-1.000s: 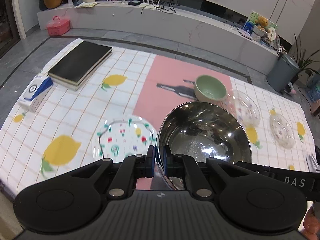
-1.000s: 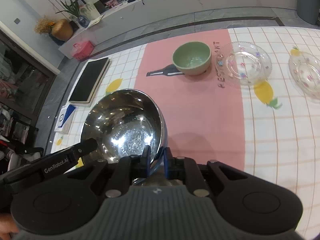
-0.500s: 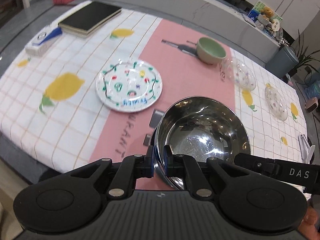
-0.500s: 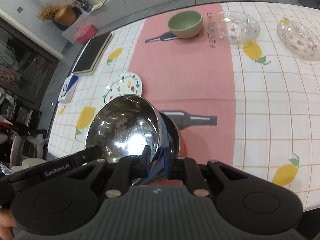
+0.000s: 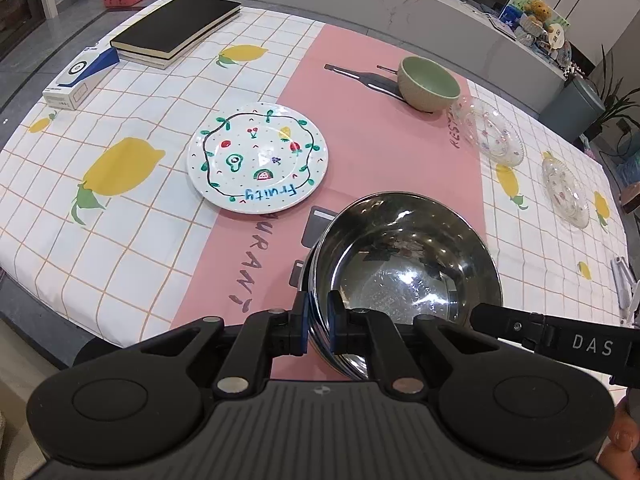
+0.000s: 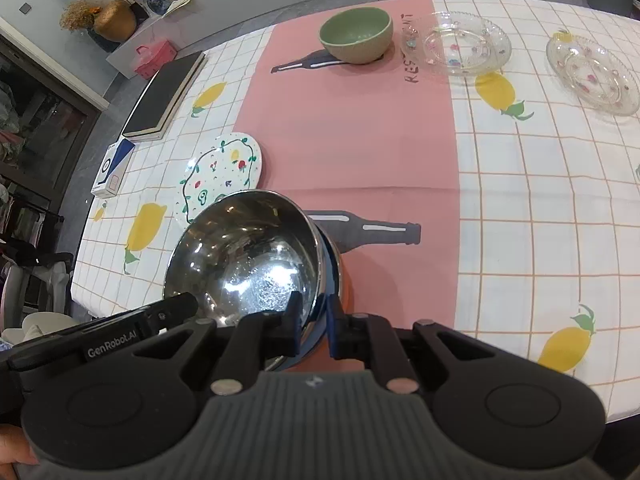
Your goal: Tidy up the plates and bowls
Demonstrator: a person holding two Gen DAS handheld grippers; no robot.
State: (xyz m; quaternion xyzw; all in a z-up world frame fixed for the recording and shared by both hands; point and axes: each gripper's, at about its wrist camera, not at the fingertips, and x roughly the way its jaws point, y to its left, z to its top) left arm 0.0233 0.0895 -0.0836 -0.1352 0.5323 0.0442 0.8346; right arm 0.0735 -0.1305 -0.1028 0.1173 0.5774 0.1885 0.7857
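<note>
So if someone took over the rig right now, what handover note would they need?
Left gripper: shut on the near-left rim of the steel bowl.
Right gripper: shut on the opposite rim of the same bowl, which sits low over the pink strip at the table's near edge.
Elsewhere: painted plate left of centre; green bowl far centre; two glass dishes to the right.
Done: steel bowl carried to the near edge.
Left: set it down, release, then gather the green bowl, plate and glass dishes.
</note>
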